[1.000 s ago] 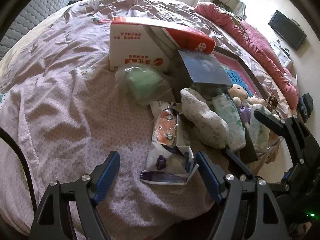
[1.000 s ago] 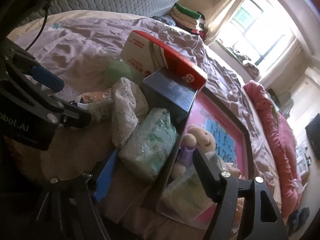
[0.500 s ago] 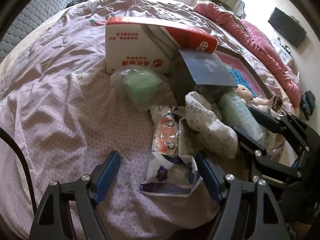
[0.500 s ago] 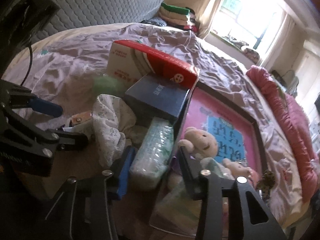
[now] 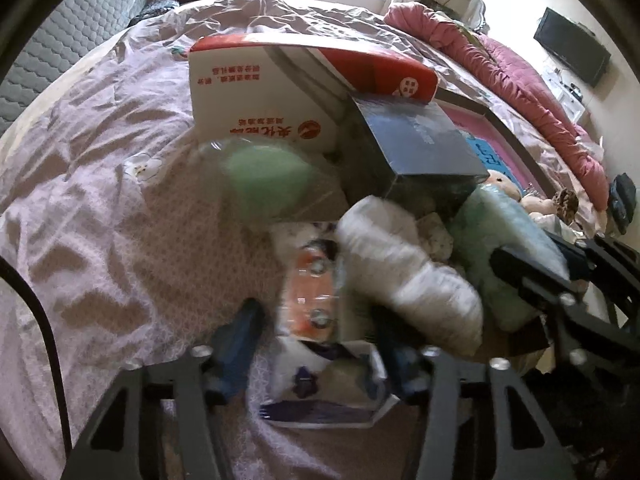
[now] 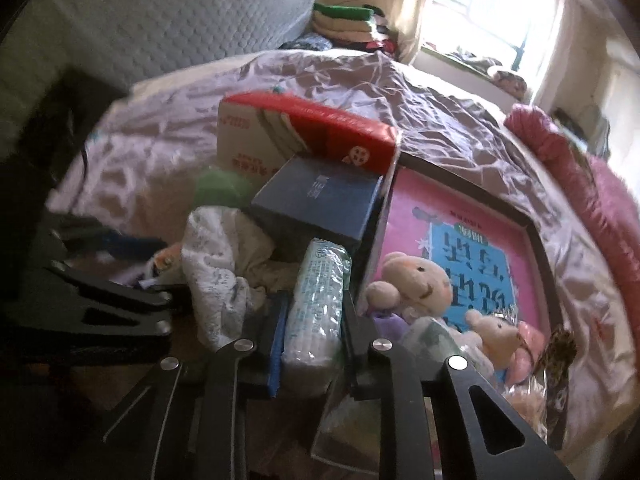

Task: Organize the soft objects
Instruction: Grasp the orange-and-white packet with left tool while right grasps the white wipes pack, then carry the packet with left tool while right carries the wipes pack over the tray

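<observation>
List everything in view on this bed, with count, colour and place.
Red and white cardboard box: one, back of the pile.
Dark blue box: one, leaning on the red box.
Green soft item in clear bag: one, left of the pile.
White patterned cloth bundle: one, centre.
Pale green plastic-wrapped tissue pack: one, between the right gripper's fingers.
Orange item in clear packet: one, front.
Pink framed picture board: one, right.
Cream plush bears: two, on the board.
Left gripper: open.
Right gripper: shut on the pack.
</observation>
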### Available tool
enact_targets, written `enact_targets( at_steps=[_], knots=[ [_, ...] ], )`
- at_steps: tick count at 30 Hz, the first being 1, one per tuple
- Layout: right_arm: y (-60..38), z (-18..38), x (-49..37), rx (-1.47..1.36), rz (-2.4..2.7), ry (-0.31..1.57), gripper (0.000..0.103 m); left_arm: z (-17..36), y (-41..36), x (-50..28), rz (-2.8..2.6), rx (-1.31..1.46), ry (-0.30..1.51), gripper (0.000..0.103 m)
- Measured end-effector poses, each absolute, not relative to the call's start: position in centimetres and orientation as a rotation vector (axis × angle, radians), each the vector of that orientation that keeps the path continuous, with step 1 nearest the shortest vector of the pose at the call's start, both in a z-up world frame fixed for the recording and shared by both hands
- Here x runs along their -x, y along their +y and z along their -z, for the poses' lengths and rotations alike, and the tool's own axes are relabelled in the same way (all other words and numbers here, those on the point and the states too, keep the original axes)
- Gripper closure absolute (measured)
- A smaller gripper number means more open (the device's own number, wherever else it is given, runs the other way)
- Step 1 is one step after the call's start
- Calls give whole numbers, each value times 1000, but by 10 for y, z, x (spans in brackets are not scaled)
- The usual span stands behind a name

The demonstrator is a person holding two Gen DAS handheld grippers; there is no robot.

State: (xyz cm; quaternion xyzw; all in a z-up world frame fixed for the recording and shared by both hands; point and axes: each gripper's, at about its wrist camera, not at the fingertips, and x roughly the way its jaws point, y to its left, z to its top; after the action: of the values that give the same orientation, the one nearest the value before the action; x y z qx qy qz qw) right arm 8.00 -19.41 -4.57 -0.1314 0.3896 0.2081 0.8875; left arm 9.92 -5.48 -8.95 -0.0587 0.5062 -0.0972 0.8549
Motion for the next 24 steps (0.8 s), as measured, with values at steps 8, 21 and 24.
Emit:
enact_targets(
  at_steps=[8,21,24],
  knots=[
    [-216,25,-71,123,-449,787,80,77,-45,-90,243,169,1037,61],
    [-224,-4,-59,61,-457,731,80,30,-26,-52,182,209,950,61],
    [-226,-11,-55,72,-446,706,80,22,-30,-48,151,173,935,61]
  ],
)
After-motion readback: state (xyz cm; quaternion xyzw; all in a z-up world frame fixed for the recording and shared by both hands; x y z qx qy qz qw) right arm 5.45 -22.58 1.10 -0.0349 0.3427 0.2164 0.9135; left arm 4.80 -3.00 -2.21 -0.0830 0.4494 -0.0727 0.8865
